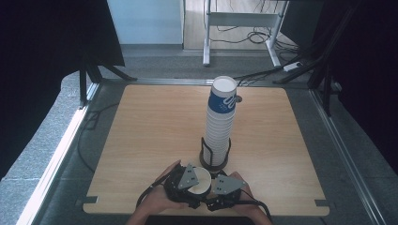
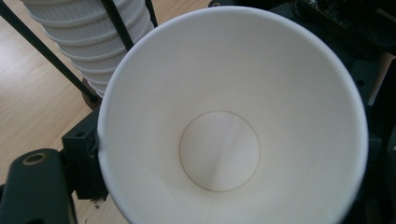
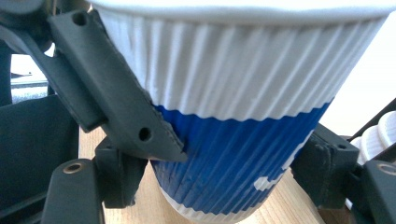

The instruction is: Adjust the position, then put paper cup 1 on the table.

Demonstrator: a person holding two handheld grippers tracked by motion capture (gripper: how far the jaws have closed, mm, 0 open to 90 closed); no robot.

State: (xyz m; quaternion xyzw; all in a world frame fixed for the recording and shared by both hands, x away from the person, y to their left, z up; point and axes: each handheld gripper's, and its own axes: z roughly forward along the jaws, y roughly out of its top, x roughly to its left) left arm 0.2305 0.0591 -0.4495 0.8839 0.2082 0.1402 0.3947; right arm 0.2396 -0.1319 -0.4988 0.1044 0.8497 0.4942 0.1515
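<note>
Two grippers meet on one paper cup (image 1: pixel 199 182) at near edge of bench (image 1: pixel 155 126). Right gripper (image 3: pixel 224 154) fingers (image 3: pixel 116 116) clamped across ribbed blue-and-white wall. Left gripper (image 1: pixel 180 183) fingers pinch cup rim (image 2: pixel 100 144), nearly together, mouth facing its camera. Cup held upright just above bench, likely steadied by both hands after separation from stack. Tall cup stack (image 1: pixel 219 122) stands just behind in black wire holder (image 1: pixel 213 159).

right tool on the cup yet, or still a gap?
Touching. In the right gripper view the right tool has a jaw on each side of the blue-and-white ribbed cup, both against its wall with no gap.
</note>
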